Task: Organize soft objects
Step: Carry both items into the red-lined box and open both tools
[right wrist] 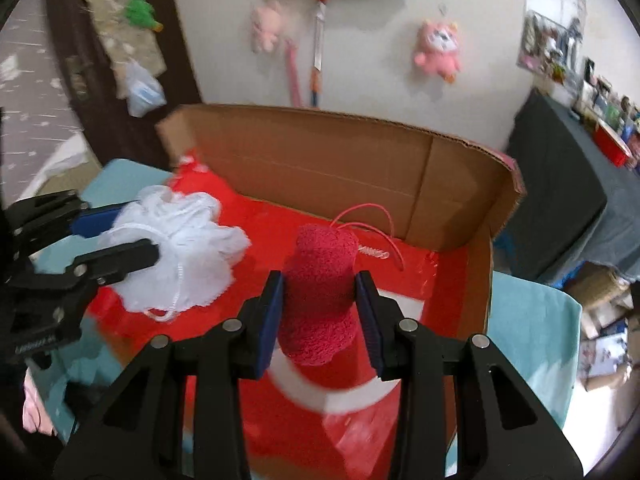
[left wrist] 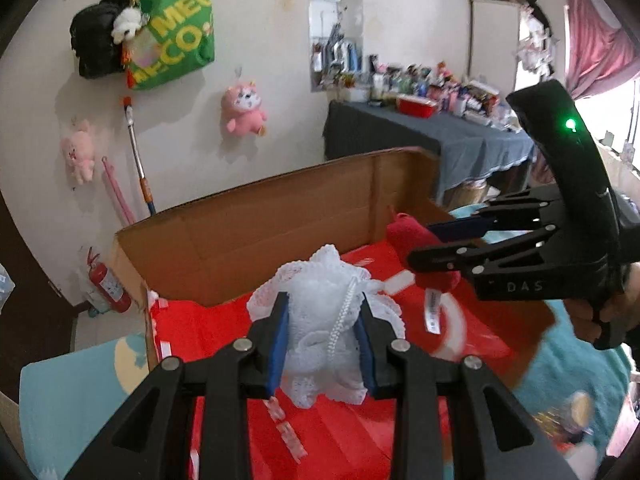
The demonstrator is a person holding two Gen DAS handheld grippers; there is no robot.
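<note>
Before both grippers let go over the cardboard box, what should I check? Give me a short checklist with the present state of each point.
1. Left gripper grips the white mesh puff: ok.
2. Right gripper grips the red towel roll: ok.
3. Both items are over the cardboard box: ok.
4. Red lining below shows free space: ok.
5. Grippers are apart from each other: ok.
6. Height above the lining: cannot tell.

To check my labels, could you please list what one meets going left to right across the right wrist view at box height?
left tool → white mesh bath pouf → red fuzzy cloth → cardboard box's right wall → dark-covered table
</note>
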